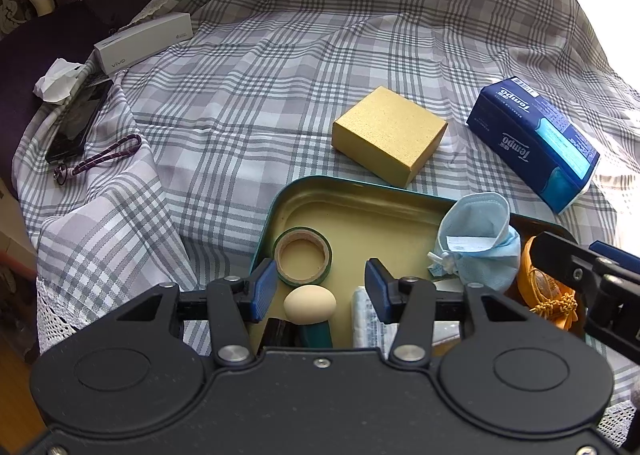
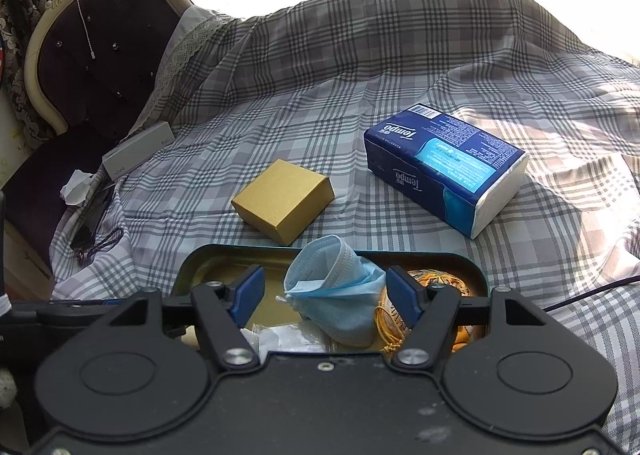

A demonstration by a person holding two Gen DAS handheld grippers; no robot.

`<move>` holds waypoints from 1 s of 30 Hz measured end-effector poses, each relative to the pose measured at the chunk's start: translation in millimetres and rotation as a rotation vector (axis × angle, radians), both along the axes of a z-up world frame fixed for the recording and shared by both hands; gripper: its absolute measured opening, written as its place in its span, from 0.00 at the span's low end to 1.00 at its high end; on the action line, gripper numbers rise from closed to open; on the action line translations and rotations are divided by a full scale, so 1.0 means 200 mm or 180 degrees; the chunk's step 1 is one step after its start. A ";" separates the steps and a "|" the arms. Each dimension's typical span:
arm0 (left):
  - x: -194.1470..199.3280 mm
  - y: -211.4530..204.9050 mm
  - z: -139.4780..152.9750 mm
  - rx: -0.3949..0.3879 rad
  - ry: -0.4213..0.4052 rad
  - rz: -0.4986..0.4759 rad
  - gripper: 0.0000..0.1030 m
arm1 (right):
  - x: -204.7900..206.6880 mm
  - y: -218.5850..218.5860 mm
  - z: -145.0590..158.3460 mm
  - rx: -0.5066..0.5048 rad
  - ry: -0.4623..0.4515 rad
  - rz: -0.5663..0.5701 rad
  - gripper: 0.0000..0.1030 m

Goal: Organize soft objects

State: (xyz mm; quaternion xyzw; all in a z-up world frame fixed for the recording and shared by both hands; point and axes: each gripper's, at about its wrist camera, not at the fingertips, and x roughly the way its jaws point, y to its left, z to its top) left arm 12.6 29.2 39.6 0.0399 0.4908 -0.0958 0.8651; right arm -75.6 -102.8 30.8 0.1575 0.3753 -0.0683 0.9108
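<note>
A teal tin tray (image 1: 320, 185) (image 2: 440, 257) lies on the plaid cloth. In it are a crumpled blue face mask (image 1: 476, 239) (image 2: 340, 291), a tape roll (image 1: 303, 259), a cream egg-shaped object (image 1: 310, 303), an orange pouch with cord (image 1: 544, 287) (image 2: 436, 279) and a clear plastic packet (image 2: 280, 339). My left gripper (image 1: 320, 293) is open over the tray, its jaws either side of the egg-shaped object without touching it. My right gripper (image 2: 326, 295) is open, its jaws either side of the mask. A blue Tempo tissue pack (image 1: 532, 143) (image 2: 444, 167) lies on the cloth beyond the tray.
A gold box (image 1: 390, 135) (image 2: 284, 201) sits just behind the tray. At the left are a grey vivo box (image 1: 144, 43) (image 2: 138, 153), a phone with a lanyard (image 1: 78, 123), a crumpled tissue (image 1: 54, 81) and a dark upholstered chair (image 2: 100, 55).
</note>
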 end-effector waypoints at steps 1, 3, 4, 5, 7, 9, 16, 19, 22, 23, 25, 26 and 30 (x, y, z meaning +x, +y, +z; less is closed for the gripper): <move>0.00 0.00 0.00 -0.0002 -0.0001 -0.0001 0.47 | 0.00 0.00 0.00 -0.0015 0.0027 -0.0015 0.65; 0.00 0.00 0.00 0.0000 -0.0004 -0.0002 0.47 | -0.01 -0.01 0.00 -0.0030 0.0069 -0.0043 0.65; -0.01 0.00 0.00 0.0003 -0.0006 -0.0003 0.47 | -0.02 -0.01 0.00 -0.0032 0.0082 -0.0055 0.65; -0.01 -0.01 0.00 0.0005 -0.0006 -0.0006 0.47 | -0.02 -0.01 0.00 -0.0038 0.0106 -0.0075 0.65; -0.02 -0.01 0.00 0.0014 -0.0007 -0.0015 0.47 | -0.04 -0.02 0.00 -0.0048 0.0126 -0.0098 0.65; -0.03 -0.02 0.00 0.0032 -0.0011 -0.0028 0.47 | -0.06 -0.02 0.01 -0.0062 0.0153 -0.0121 0.65; -0.08 -0.04 0.00 0.0057 -0.0026 -0.0083 0.47 | -0.11 -0.02 -0.01 -0.0068 0.0259 -0.0171 0.65; -0.11 -0.05 -0.01 0.0077 -0.0037 -0.0119 0.47 | -0.14 -0.03 -0.01 -0.0060 0.0284 -0.0195 0.65; -0.13 -0.06 -0.01 0.0075 -0.0027 -0.0152 0.47 | -0.16 -0.03 -0.01 -0.0076 0.0311 -0.0232 0.65; -0.13 -0.06 -0.01 0.0071 -0.0022 -0.0160 0.47 | -0.16 -0.03 -0.01 -0.0079 0.0321 -0.0247 0.65; -0.14 -0.06 -0.01 0.0067 -0.0015 -0.0168 0.47 | -0.17 -0.04 -0.02 -0.0076 0.0345 -0.0271 0.65; -0.15 -0.06 -0.01 0.0068 -0.0014 -0.0169 0.47 | -0.18 -0.04 -0.03 -0.0072 0.0359 -0.0287 0.65; -0.16 -0.06 -0.01 0.0082 -0.0018 -0.0171 0.47 | -0.19 -0.05 -0.04 -0.0059 0.0409 -0.0311 0.65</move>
